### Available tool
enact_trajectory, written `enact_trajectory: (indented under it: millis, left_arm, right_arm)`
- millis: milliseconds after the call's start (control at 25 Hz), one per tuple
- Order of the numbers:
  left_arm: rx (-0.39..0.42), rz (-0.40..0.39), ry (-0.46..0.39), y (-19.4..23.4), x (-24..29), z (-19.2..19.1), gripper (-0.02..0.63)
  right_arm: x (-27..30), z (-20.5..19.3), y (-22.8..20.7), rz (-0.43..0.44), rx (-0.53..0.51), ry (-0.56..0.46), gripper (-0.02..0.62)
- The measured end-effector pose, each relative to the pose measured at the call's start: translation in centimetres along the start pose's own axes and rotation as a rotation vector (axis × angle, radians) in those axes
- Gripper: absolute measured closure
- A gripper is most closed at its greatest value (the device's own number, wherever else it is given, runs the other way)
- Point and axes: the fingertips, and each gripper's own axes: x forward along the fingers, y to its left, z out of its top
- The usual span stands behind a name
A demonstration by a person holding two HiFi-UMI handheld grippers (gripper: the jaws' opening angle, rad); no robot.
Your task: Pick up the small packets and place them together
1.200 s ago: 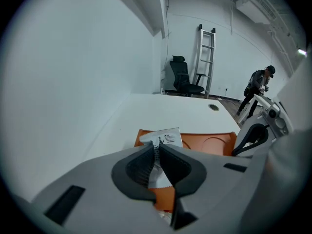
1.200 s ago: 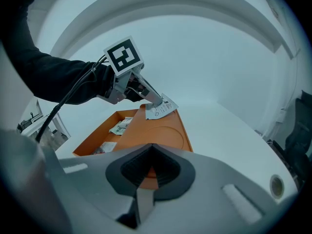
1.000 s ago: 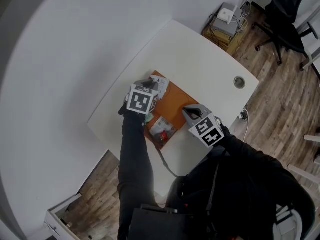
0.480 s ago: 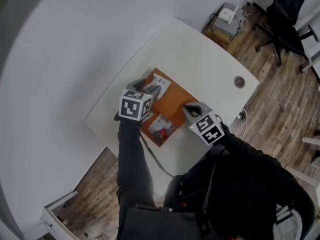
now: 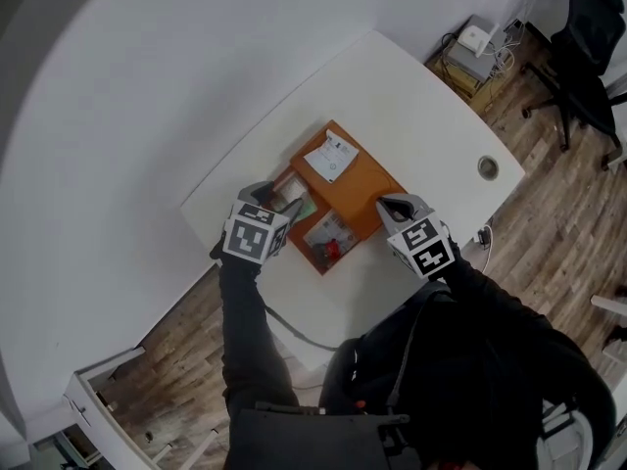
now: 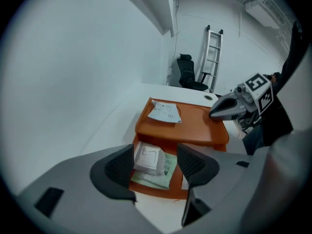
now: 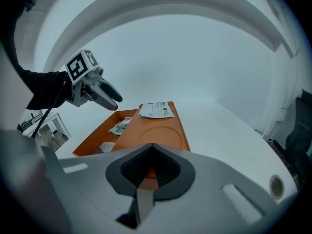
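White packet point(image 6: 148, 159), long axis away from left gripper point(image 6: 155, 155) — its jaws just opened, packet loose between — right gripper point(image 7: 148, 155) closed.

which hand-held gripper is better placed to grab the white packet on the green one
Left. The left hand-held gripper hangs over it, jaws just opened, the white packet between them unpressed; the right hand-held gripper is shut at the orange tray's other edge.

left gripper point(image 5: 284, 205) jaws just opened, empty; right gripper point(image 5: 385, 204) closed
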Motion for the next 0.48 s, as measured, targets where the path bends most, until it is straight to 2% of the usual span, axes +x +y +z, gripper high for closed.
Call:
enact_trajectory:
  millis: [240,480]
  left_arm:
    - [0.17,0.022,0.102,-1.3,2.8,-2.9,0.344]
    - [0.208,0.007,0.16,-1.5,5.4,-3.3,0.345]
  right_arm:
    - [0.4,-0.3,0.0,-0.003,0.005,0.013,0.594]
    - [0.4,-0.3,-0.1,-0.001,0.01,0.017,0.594]
